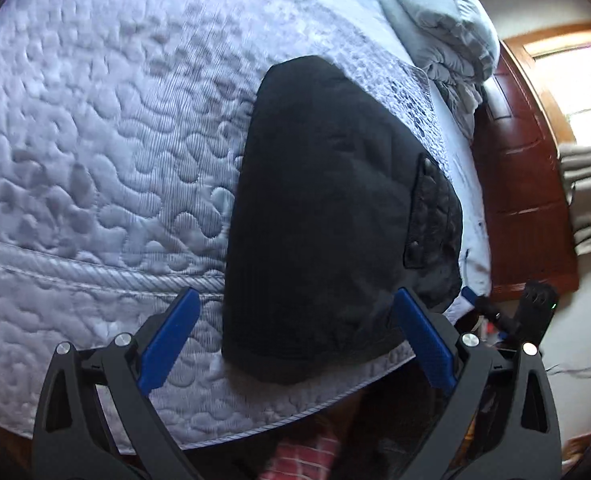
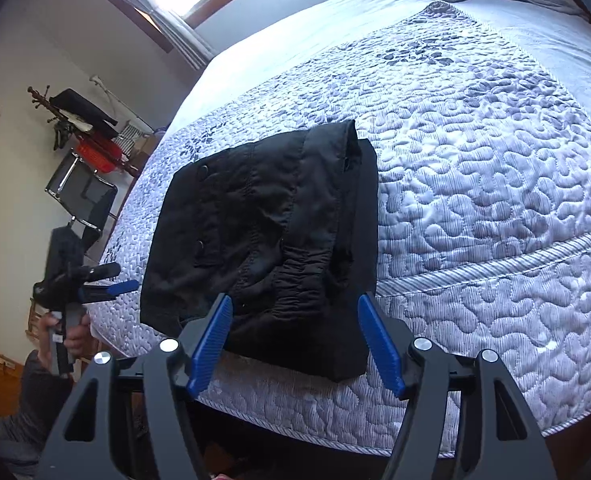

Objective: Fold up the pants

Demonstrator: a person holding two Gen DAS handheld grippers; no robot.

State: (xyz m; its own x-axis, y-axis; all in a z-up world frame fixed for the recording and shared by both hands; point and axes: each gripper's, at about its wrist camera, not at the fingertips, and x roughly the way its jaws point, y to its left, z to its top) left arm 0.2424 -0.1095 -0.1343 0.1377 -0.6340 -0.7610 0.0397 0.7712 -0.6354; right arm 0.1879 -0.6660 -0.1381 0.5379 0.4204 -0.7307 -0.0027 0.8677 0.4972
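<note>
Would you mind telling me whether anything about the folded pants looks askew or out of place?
Slightly. The pants lie folded on the mattress, but the top layer sits skewed, leaving a strip of the lower layer showing along one side. Nothing looks damaged.

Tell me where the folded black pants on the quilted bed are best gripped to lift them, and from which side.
Probably the gathered elastic waistband edge of the folded black pants, approached from the near edge of the quilted bed. That edge faces the right tool, stacks several layers thickly, and lies close to the mattress border, so the fingers can slide under without reaching across.
</note>
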